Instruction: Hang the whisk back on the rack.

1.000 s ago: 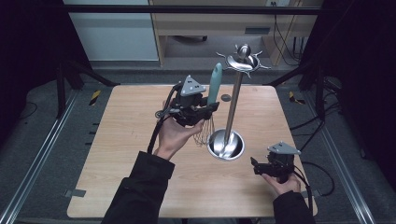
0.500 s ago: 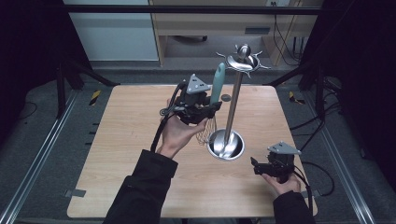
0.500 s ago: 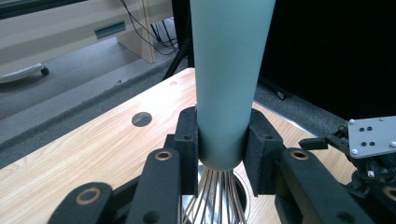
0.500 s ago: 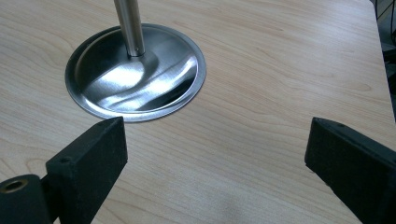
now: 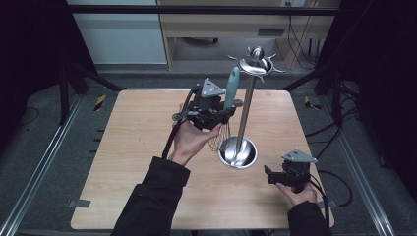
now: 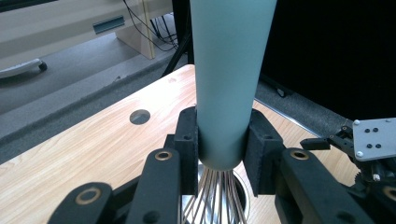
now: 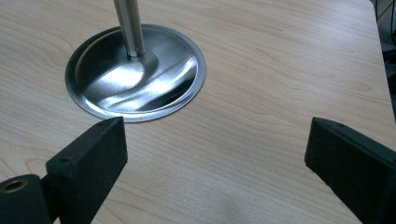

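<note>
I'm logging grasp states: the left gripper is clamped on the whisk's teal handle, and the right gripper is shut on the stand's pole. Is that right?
Not quite. The left gripper is indeed clamped on the whisk by its teal handle, but the right gripper is open and holds nothing. The right gripper view shows its jaws spread wide above bare table, short of the stand.

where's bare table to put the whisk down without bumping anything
Widest free patch: the table's left half, left of the forearm. Another along the far right, between the stand and the right edge. Crowded: the middle, where the left gripper holds the whisk beside the stand, and the near right corner by the right gripper.
</note>
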The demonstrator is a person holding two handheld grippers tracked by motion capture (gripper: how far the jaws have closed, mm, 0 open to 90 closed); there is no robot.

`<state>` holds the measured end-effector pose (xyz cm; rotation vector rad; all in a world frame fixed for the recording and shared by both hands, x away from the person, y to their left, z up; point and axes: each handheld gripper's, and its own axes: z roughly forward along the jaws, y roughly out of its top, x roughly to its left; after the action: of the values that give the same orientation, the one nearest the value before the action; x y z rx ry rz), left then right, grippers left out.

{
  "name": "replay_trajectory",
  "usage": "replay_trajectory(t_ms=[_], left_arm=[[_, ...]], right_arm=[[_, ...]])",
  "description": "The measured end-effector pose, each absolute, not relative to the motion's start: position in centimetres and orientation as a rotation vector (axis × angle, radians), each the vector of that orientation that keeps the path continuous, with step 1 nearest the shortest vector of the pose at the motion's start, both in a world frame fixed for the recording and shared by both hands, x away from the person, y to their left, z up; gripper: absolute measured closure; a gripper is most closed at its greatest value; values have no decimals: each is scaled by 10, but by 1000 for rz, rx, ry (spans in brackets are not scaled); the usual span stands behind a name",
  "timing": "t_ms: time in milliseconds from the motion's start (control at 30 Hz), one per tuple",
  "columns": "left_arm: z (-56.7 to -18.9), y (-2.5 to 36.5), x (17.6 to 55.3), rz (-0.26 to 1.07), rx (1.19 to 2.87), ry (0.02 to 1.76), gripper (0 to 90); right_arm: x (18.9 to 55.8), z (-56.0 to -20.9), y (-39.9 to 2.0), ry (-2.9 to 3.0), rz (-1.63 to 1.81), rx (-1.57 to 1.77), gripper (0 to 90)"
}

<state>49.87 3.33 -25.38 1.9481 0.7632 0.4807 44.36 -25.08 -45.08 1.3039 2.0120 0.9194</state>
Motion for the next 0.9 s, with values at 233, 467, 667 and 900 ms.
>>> replay_trajectory(t_ms=[233,467,667,900], left_arm=[[-256,29,502,482,1945,766,689],[-259,26,505,482,1926,763,689],[-262,24,505,505,1904,760,688],[-266,21,504,512,1880,768,687]], right_arm=[[444,-451,-251,2010,920,1304,60],[443,-451,-251,2006,924,1317,60],[443,-451,-251,2006,925,1320,60],[444,-451,-251,2012,921,1306,60]])
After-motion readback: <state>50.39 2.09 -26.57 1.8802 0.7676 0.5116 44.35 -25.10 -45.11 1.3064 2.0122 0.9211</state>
